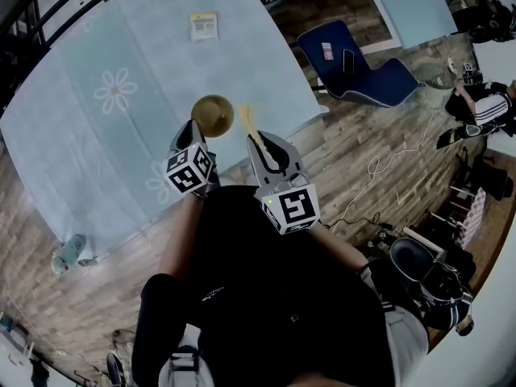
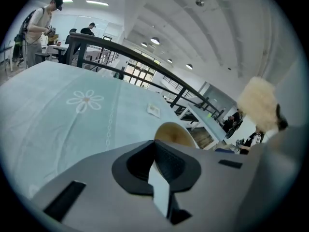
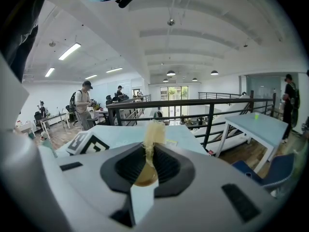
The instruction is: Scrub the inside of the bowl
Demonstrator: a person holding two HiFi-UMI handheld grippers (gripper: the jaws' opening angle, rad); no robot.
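Gripping the thin rim of the tan bowl, the left gripper has its jaws pressed almost fully together, with the bowl wall pinched between the dark pads. In the left gripper view the bowl rises directly beyond the jaw tips, its pale inner surface turned partly toward the camera. The bowl is over the pale blue tablecloth on the tabletop, close to the near edge and toward the near right corner. No view shows whether its base rests on the cloth. The right gripper is closed on the amber handle of a brush, which runs straight out between the pads. The brush's pale bristle tuft projects past the jaw tips. In the head view the tuft lies just beside the right side of the bowl rim, outside the bowl; contact between them cannot be confirmed. Both grippers point away from the person, the left one to the left of the right one, with their marker cubes nearest the body. A printed daisy marks the cloth left of the bowl, and a small yellow-topped packet lies near the far edge of the tabletop, well apart from the bowl.
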